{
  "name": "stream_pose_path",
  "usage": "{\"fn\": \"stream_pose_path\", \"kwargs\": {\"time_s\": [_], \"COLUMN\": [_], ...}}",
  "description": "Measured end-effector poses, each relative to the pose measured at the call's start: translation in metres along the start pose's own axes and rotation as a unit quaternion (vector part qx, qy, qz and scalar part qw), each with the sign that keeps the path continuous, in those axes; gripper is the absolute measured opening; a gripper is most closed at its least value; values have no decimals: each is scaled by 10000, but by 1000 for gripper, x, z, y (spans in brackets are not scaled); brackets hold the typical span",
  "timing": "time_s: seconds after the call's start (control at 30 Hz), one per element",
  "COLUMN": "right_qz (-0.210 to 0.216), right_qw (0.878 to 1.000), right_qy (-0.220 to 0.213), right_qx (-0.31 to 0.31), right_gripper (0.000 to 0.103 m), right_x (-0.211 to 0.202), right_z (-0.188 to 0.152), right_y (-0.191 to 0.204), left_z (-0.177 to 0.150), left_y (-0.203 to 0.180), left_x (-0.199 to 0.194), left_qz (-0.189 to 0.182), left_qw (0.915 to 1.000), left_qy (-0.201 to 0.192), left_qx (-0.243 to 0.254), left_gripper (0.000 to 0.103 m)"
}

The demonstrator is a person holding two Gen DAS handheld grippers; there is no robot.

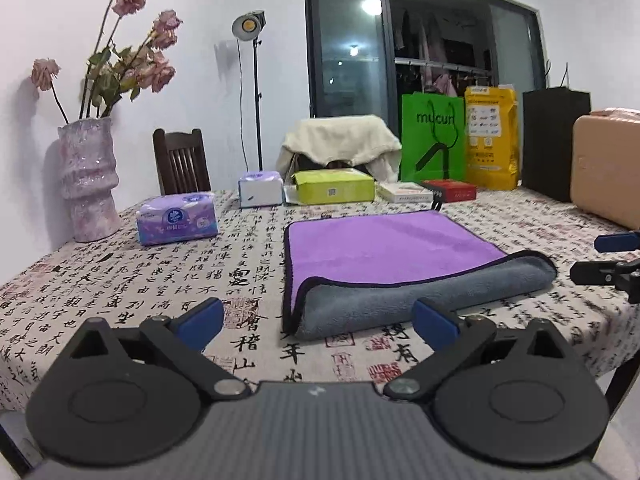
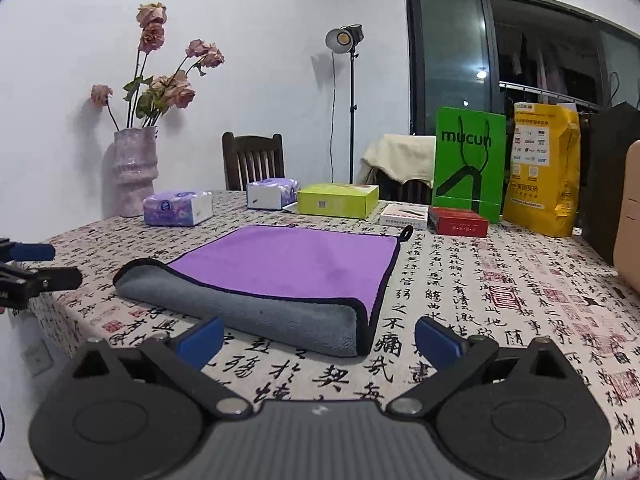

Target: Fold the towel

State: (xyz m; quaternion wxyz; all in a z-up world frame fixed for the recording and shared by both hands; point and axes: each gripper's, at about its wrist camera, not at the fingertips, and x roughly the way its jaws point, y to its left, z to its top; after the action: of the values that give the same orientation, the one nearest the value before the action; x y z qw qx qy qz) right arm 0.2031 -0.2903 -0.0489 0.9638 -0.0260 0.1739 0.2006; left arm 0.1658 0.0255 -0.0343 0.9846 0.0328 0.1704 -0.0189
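Note:
A purple towel (image 1: 384, 246) with a grey underside and black hem lies on the patterned tablecloth; its near edge is rolled over, grey side up (image 1: 420, 300). It also shows in the right wrist view (image 2: 288, 262), with a hanging loop at its far right corner. My left gripper (image 1: 318, 322) is open and empty, just in front of the towel's near left part. My right gripper (image 2: 318, 342) is open and empty, in front of the towel's near right corner. The right gripper's fingertips (image 1: 612, 256) show at the right edge of the left wrist view.
On the table's far side stand a pink vase (image 1: 90, 180) of dried roses, two tissue packs (image 1: 178, 218), a yellow-green box (image 1: 334, 186), a red box (image 2: 458, 220), a green bag (image 2: 468, 164), a yellow bag (image 2: 542, 170) and a beige case (image 1: 608, 172). The table's front edge (image 1: 600, 344) is close.

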Motion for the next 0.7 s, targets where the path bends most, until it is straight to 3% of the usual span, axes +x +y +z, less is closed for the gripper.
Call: {"fn": "stream_pose_path", "kwargs": {"time_s": [0.27,0.33,0.5,0.53,0.7], "right_qz": [100,145,267,274,325], "right_qw": [9997,9994,9982,9980,9963], "right_qy": [214,313,531,562,780], "right_qx": [-52,-37,-1,14,165], "right_gripper": [83,77,45,43,25], "right_x": [33,43,63,66,80], "right_z": [8,11,15,15,14], "right_y": [-12,-17,-24,-25,-31], "left_z": [7,9,14,14,15], "left_y": [1,3,8,8,9], "left_x": [39,49,72,75,89], "left_qz": [-202,-266,-408,-426,-483], "left_qw": [9996,9991,9976,9973,9961], "left_qy": [210,323,565,590,736], "left_qx": [-6,-23,-60,-56,-48], "left_gripper": [97,87,60,55,51]}}
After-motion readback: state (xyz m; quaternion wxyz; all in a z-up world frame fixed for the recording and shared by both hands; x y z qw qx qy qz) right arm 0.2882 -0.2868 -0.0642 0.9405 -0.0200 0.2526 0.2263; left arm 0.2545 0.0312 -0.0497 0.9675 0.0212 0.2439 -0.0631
